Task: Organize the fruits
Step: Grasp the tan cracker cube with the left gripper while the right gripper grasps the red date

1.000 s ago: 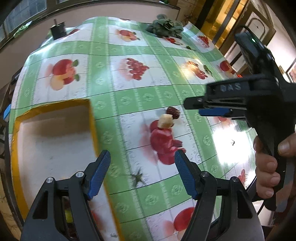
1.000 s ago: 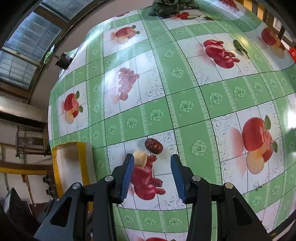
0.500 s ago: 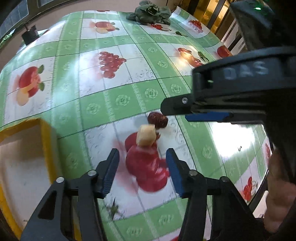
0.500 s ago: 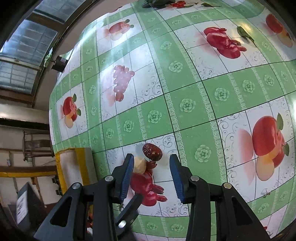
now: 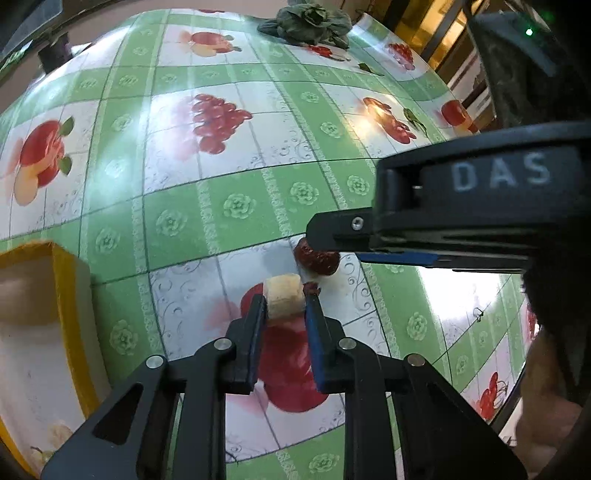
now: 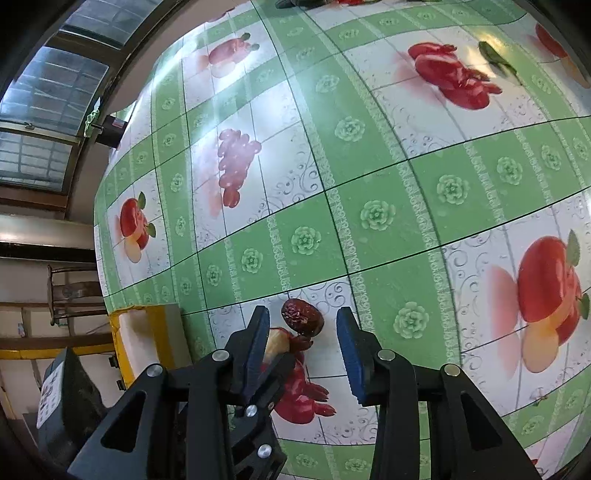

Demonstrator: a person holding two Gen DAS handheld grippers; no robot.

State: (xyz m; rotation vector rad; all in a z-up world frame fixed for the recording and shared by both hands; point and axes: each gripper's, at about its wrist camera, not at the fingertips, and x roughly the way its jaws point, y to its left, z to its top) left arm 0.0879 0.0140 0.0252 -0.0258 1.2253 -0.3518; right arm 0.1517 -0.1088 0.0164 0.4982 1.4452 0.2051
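Observation:
A pale banana chunk (image 5: 283,295) lies on the fruit-print tablecloth (image 5: 236,155), and my left gripper (image 5: 285,303) is shut on it, both blue pads against its sides. A dark red date (image 5: 318,259) lies just beyond it, partly hidden by my right gripper's finger (image 5: 347,229). In the right wrist view my right gripper (image 6: 303,326) is open, its jaws on either side of the date (image 6: 302,317), just above it. The banana chunk (image 6: 276,342) shows behind the left pad there.
A yellow-rimmed white box (image 5: 44,317) stands at the left, also in the right wrist view (image 6: 147,339). Dark green leafy stuff (image 5: 306,22) lies at the far table edge. A black object (image 5: 55,55) stands at the far left corner. The table's right edge is near.
My left gripper moved forward and closed on the banana chunk. My right gripper came lower and closer over the date, still open.

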